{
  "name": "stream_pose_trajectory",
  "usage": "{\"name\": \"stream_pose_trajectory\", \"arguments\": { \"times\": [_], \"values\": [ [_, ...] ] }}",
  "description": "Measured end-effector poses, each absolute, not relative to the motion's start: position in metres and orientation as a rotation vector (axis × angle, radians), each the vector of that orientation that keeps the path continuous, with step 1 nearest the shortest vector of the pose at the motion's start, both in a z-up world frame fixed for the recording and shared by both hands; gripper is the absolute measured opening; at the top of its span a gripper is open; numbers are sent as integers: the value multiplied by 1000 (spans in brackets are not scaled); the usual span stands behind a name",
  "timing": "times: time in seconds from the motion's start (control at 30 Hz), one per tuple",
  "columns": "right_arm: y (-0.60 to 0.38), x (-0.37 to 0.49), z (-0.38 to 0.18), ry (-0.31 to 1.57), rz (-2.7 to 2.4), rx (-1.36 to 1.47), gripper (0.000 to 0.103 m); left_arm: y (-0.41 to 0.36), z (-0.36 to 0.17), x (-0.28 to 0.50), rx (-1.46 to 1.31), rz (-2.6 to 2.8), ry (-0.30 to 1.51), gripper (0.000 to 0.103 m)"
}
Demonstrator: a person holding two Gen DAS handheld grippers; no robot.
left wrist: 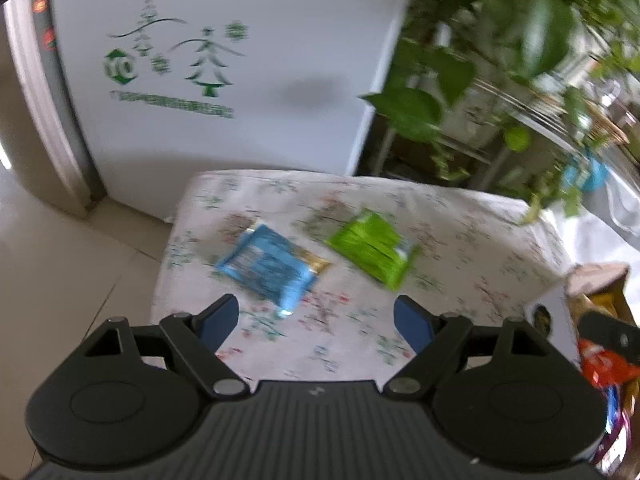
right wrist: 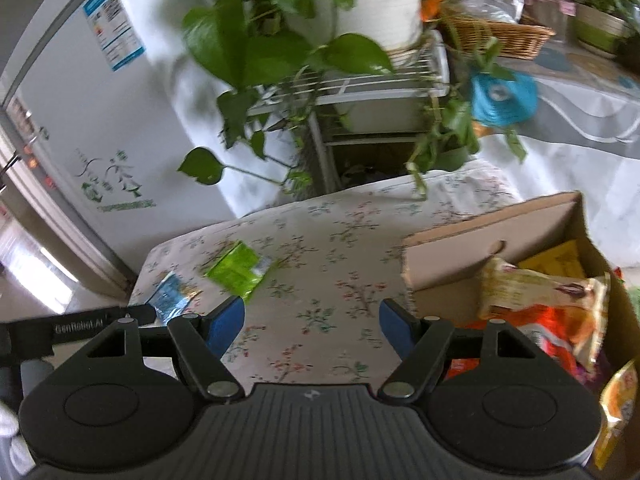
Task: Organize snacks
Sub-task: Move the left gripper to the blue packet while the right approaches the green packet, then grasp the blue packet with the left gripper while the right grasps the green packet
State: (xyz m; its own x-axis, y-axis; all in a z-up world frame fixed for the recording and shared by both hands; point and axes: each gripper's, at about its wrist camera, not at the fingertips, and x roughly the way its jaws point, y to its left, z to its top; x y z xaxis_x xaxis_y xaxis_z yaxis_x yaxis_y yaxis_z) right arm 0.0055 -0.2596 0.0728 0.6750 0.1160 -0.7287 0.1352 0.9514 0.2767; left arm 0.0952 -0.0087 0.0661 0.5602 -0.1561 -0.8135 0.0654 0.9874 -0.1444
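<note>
Most snacks already sit in the cardboard box (right wrist: 500, 236) at the table's right edge — a blue packet (left wrist: 268, 266) and a green packet (left wrist: 372, 250) are left, lying apart near the far left corner of the flowered tablecloth (right wrist: 340, 240). Left gripper (left wrist: 316, 316) and right gripper (right wrist: 312, 316) hover open, empty. A white fridge (left wrist: 240, 80) and leafy plant (right wrist: 260, 40) stand behind.

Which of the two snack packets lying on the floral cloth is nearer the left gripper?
The blue packet, just ahead of the left gripper; the green packet lies farther back, toward the plant.
</note>
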Motion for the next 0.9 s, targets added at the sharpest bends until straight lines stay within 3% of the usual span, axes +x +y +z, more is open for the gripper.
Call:
{"name": "stream_pose_trajectory", "arguments": {
  "times": [0.37,0.83,0.9],
  "values": [
    [-227,19,61,867,82,236,80,34,22,147,-294,73,1084,85],
    [-206,49,37,872,146,149,80,14,-11,183,-330,144,1110,85],
    [-203,56,34,862,176,135,80,10,-13,184,-298,142,1096,89]
  ]
}}
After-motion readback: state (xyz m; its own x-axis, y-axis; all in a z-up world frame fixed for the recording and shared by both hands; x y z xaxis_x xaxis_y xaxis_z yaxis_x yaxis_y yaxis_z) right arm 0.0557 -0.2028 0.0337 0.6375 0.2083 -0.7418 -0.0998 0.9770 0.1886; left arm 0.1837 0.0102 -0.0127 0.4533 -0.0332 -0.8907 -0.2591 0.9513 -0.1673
